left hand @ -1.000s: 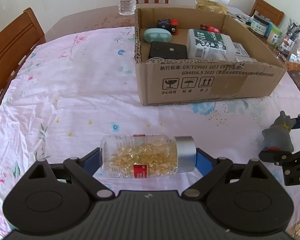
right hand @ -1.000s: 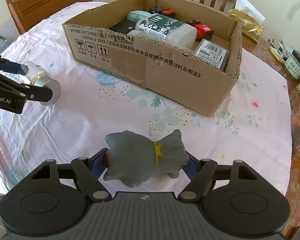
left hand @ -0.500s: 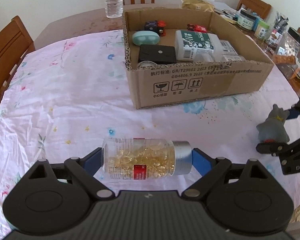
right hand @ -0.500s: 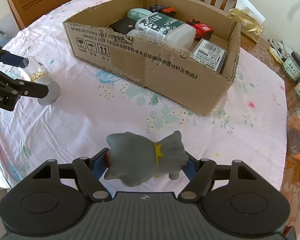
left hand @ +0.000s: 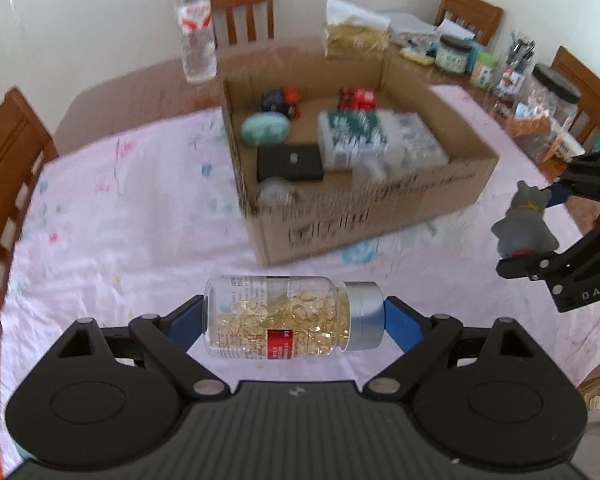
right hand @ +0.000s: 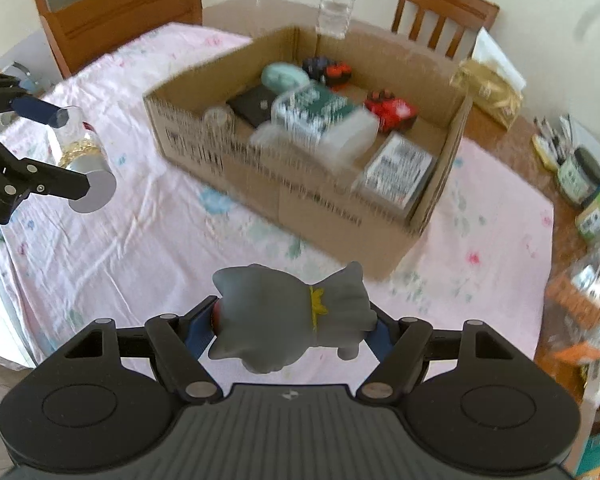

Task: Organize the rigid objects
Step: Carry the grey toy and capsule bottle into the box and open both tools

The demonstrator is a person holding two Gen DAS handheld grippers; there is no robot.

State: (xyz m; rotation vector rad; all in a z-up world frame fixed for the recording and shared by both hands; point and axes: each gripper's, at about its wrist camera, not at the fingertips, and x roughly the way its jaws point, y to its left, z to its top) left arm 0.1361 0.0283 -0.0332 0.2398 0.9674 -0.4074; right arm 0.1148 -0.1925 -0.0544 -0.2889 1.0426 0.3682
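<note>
Closest to the left wrist cam, the left gripper (left hand: 292,322) is clamped on a clear capsule bottle (left hand: 284,318), lying sideways between the blue pads with the silver cap (left hand: 363,316) pointing right. It's full of yellow softgels and is held up off the pink floral tablecloth (left hand: 120,220). Same deal on the other side: the right gripper (right hand: 294,330) is squeezed shut on a grey cat figurine (right hand: 288,316), held sideways, with a little yellow collar showing around its neck. It's up in the air too, on the near side of the box.

Each gripper shows up at the edge of the other's view, with the bottle off to the left from the right cam and the cat off to the right from the left cam, so they're well apart.

Further out sits the open cardboard box (left hand: 380,216) on the cloth. Inside I can make out a black case (left hand: 290,162), a mint oval case (left hand: 266,129), a big white bottle with a green label (left hand: 354,136) lying down, and some red toy cars (right hand: 392,110) toward the back. It's pretty motion-blurred, so no finer detail.

Past the box there's a water bottle (left hand: 196,28) standing on bare table, then wooden chairs (left hand: 242,10) and a bunch of jars (left hand: 454,54) on the right side.
</note>
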